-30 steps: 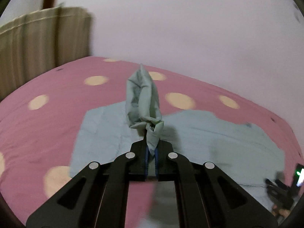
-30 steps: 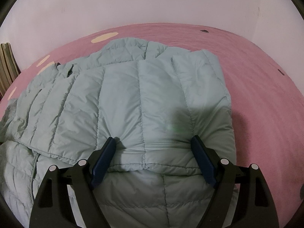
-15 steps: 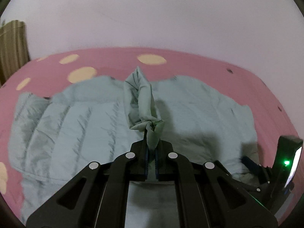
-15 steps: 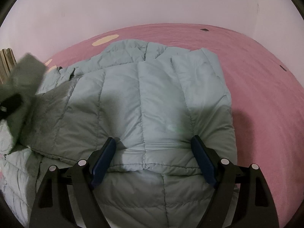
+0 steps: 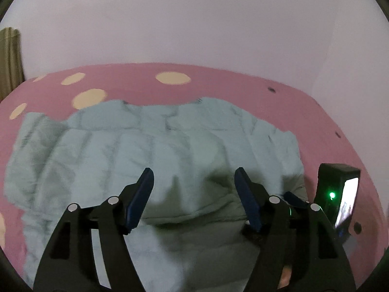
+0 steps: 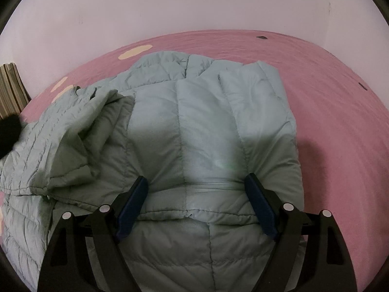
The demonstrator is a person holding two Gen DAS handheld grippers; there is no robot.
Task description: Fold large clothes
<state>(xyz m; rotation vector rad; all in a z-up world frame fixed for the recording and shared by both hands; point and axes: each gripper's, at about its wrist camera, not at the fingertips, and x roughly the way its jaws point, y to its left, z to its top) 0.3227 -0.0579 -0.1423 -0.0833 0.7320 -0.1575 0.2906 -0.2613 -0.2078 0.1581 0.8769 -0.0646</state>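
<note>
A pale green quilted jacket (image 6: pixel 209 131) lies spread on a pink bedcover (image 6: pixel 328 77) with cream dots, set against a plain pale wall (image 5: pixel 194 19). The garment occupies the near and middle part of the bed; bare cover shows along the far edge and down the right side.

Left gripper (image 5: pixel 193 182): jaws opening, blue pads well apart, nothing clamped. The fabric lies below and beyond the pads; no contact is visible. In the right wrist view a loose folded-over flap of the jacket (image 6: pixel 80 131) rests crumpled on the left part of the garment.

Right gripper (image 6: pixel 197 189): jaws spread wide, held low over the jacket near its right side. A horizontal seam and a padded edge run between the two pads. Whether the pads touch the fabric cannot be told; they do not pinch it.

Seen from the left wrist, the right gripper's body with a green light and a lit screen (image 5: pixel 340 192) stands at the right edge of the jacket. A striped curtain (image 5: pixel 9 58) hangs at the far left corner of the bed.
</note>
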